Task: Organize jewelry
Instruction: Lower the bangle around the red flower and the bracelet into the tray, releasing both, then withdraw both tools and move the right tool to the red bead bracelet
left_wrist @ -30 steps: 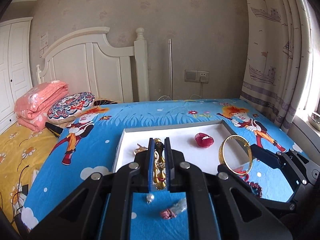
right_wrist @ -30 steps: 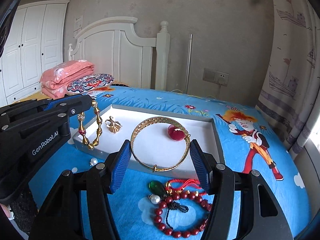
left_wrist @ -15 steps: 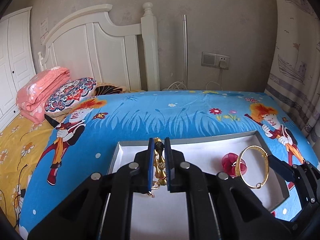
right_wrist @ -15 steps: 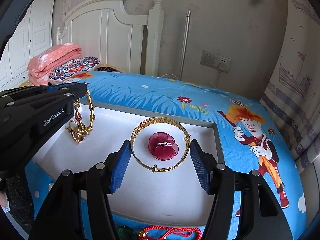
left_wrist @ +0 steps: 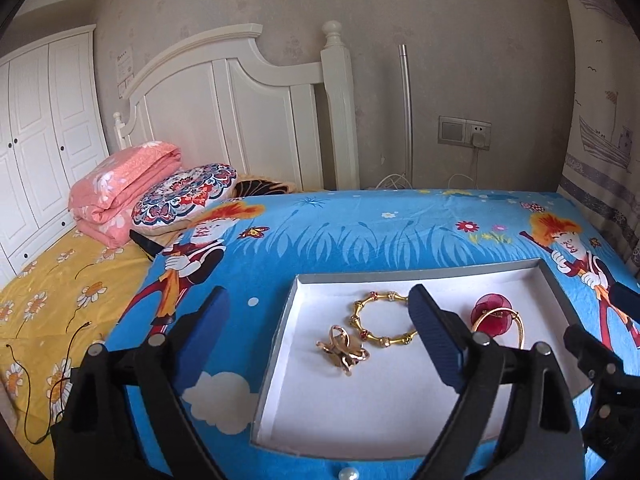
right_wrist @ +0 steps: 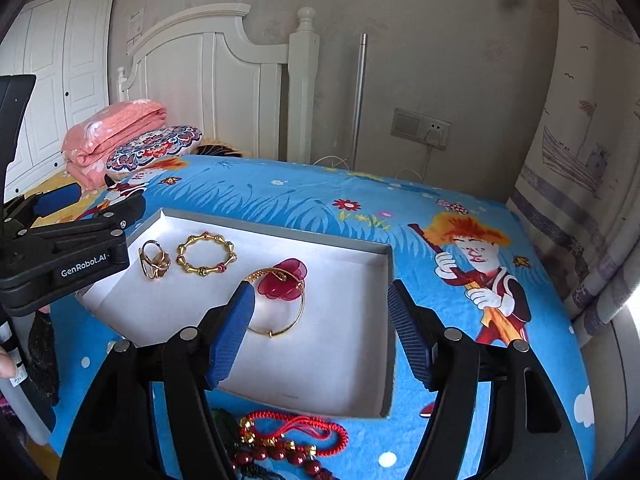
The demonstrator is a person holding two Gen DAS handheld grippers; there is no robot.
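A: Jewelry is sitting partly sorted. Inside the shallow white tray (left_wrist: 280, 332) I am seeing a gold beaded bracelet (left_wrist: 380, 322), a gold butterfly ring (left_wrist: 345, 349), a plain gold bangle (right_wrist: 285, 309) and a red flower piece (right_wrist: 285, 280) that the bangle is overlapping.

B: And the left gripper (left_wrist: 320, 340)?

A: Its fingers (left_wrist: 434, 336) are standing wide with nothing between them, hovering over the tray's left edge. The right gripper (right_wrist: 320, 332) is spread wide and empty too, hanging above the tray's near right part, just beside the bangle.

B: So which step is this?

A: I am judging it as the gap between placements. A red bead bracelet (right_wrist: 296, 446) with its red cord is lying on the bed outside the tray's near wall, and a pearl (left_wrist: 347, 474) is sitting there as well.

B: The next move, then?

A: Probably the right gripper is needing to drop back toward the beads and narrow onto the strand. The cord looks floppy, so it may be trailing when lifted.

B: Surroundings?

A: Everything is resting on a blue cartoon-print bedsheet (left_wrist: 360, 240), in a bedroom with a white headboard (left_wrist: 240, 120), a folded pink quilt (left_wrist: 120, 192), a patterned pillow (left_wrist: 184, 194), a white wardrobe (left_wrist: 44, 132) and a ship-print curtain (right_wrist: 584, 140).
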